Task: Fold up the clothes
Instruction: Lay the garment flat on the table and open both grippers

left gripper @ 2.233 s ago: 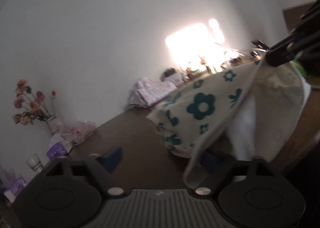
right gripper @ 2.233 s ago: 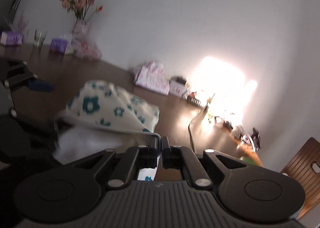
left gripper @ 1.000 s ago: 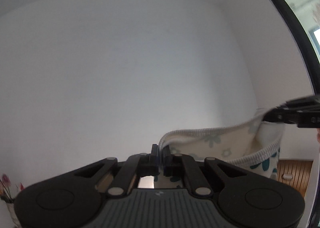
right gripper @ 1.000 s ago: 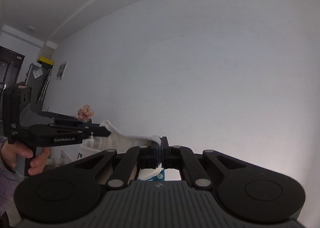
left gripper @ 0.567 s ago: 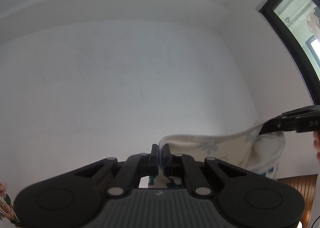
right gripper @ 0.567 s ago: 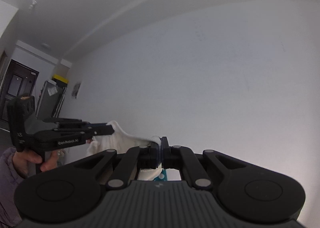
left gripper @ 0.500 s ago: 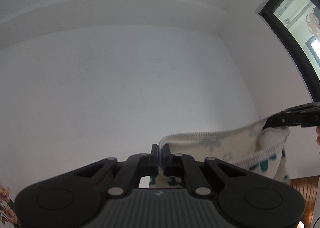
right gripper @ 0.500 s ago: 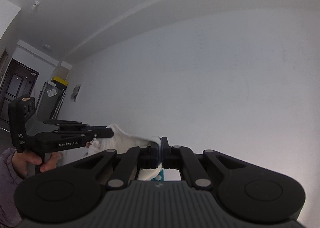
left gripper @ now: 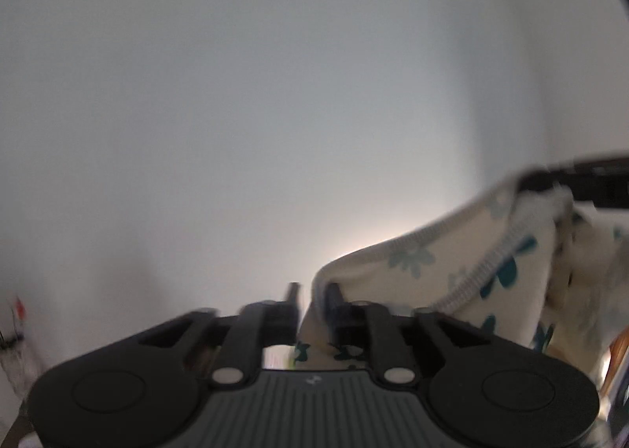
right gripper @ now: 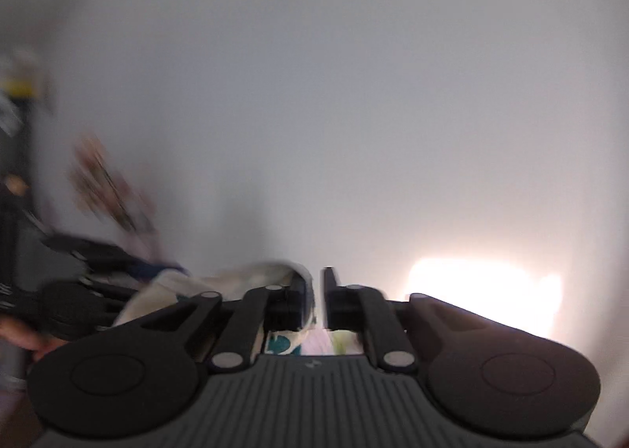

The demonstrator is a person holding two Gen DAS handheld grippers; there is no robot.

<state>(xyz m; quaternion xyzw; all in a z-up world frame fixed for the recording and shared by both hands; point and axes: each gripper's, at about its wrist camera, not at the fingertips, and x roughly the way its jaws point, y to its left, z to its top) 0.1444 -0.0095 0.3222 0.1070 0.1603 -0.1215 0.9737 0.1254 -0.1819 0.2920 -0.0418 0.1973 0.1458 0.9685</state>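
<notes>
Both the left gripper [left gripper: 312, 296] and right gripper [right gripper: 314, 283] have jaws opening, narrowly parted, releasing the floral cloth [left gripper: 452, 283], whose hem lies between each pair. Folding seems unfinished.

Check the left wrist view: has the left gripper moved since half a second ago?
Yes. The left gripper has tipped downward: against the white wall, the window frame left view and the floral garment sits higher.

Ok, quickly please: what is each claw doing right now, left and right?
Left claw: opening, the flowered cloth lying loose between its fingers.
Right claw: opening, cloth edge loose by its left finger.
</notes>
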